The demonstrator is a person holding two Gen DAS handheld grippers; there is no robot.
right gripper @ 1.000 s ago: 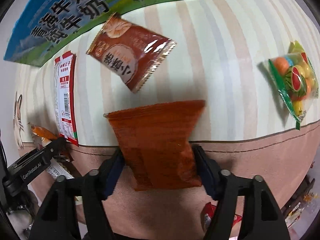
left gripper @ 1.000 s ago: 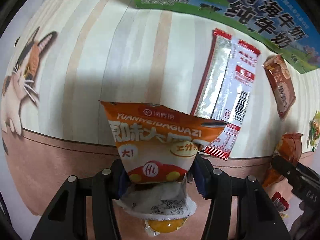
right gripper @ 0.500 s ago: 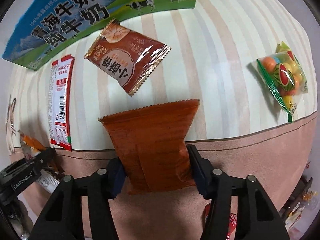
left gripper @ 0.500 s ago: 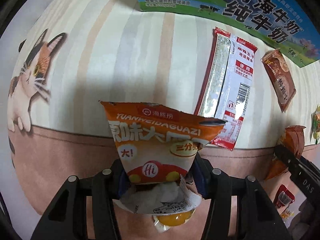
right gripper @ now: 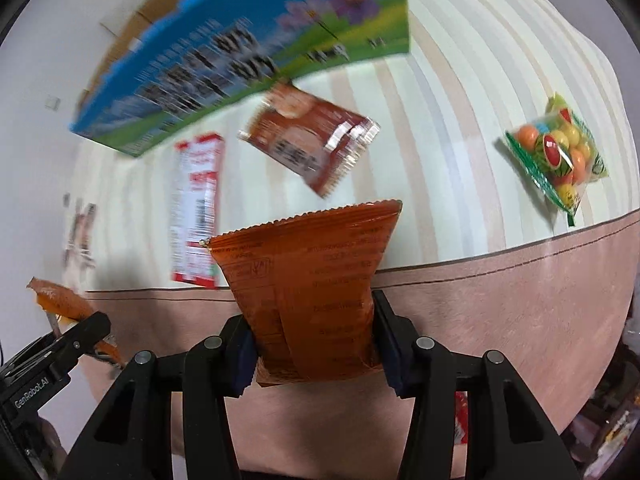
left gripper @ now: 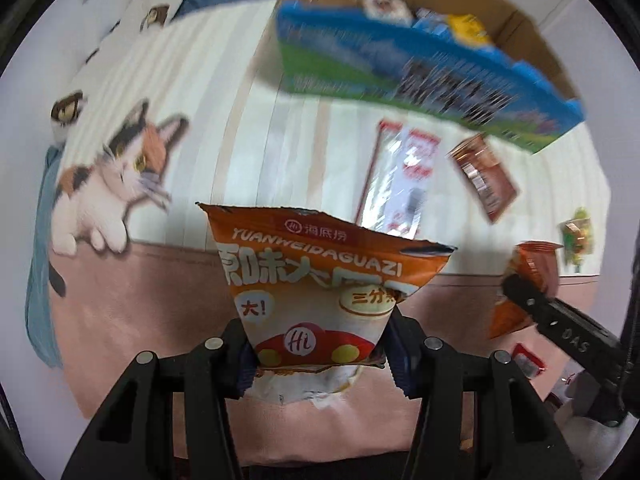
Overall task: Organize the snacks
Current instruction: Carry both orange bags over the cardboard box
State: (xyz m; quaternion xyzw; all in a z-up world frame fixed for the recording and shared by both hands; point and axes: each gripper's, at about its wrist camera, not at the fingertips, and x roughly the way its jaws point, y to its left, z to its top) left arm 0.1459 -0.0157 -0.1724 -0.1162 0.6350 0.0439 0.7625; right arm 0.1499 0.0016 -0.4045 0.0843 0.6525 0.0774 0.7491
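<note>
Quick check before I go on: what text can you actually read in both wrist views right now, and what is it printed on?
"YUANWEIDAGUAZI" – orange seed packet in the left gripper.
"Hi" – red badge on the same packet.
"大!" – same packet.
"DAS" – right gripper's body, seen in the left view.
"GenRobot.AI" – left gripper's body in the right view.
Blue milk box, red-white sachet, brown packet, orange packet in the right gripper: too blurred or small to read.

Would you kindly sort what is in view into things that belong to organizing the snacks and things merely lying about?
Job:
- sunflower seed packet in left tool
- orange packet in right tool
- milk carton box
- brown packet
- red-and-white sachet
- fruit candy bag

Lying about:
- cat-print cloth
</note>
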